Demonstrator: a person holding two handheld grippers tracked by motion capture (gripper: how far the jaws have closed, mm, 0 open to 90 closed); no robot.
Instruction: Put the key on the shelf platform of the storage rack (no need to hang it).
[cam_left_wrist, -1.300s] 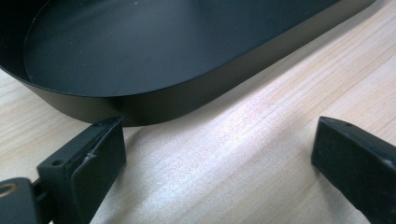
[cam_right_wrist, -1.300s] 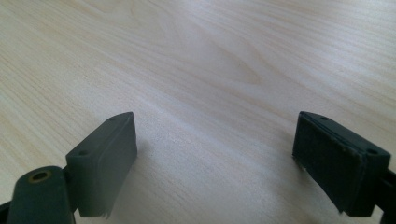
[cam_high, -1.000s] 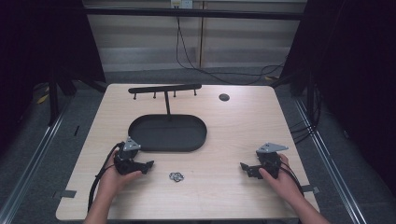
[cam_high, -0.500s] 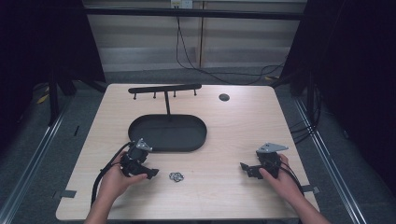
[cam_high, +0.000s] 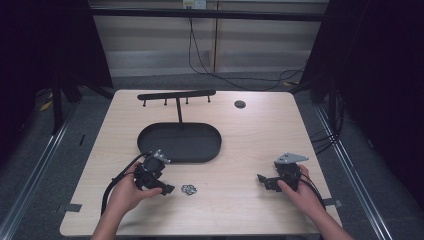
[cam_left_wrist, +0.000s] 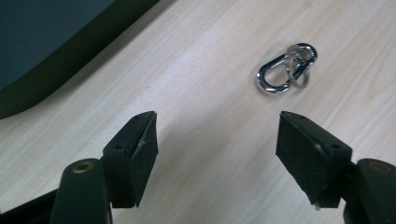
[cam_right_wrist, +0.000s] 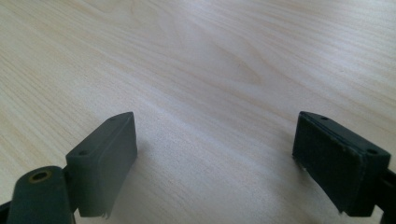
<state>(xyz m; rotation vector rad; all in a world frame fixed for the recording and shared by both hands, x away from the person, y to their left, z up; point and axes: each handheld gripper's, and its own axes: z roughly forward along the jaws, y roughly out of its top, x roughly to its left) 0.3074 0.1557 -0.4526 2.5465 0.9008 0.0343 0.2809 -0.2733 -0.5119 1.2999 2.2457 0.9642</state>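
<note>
So the left gripper (cam_high: 167, 189) sits in the lower left of the high view, jaws spread wide with nothing between them, pointed toward the middle of the frame. In the left gripper view its two black pads (cam_left_wrist: 140, 149) frame bare wood, and the little chrome carabiner clip (cam_left_wrist: 286, 69) with its ring lies ahead in the upper right of that frame, clearly past the jaw tips and off toward the right-hand jaw. In the high view the same clip (cam_high: 188, 189) lies flat on the table (cam_high: 250, 140), just beside the gripper's nose and below the black oval tray (cam_high: 210, 150).

Looks to me like the approach step: lining up for a pick, not yet on it. Next move probably calls for nudging forward and swinging a bit toward the clip so it sits centred between the pads, then dropping low enough to pinch thin metal off a flat surface (that's the fiddly part, it could just skate away).

The right gripper (cam_high: 261, 179) rests at lower right, jaws also wide apart and holding nothing, well apart from the clip. The hook rack (cam_high: 176, 94) stands behind the tray near the top edge.
</note>
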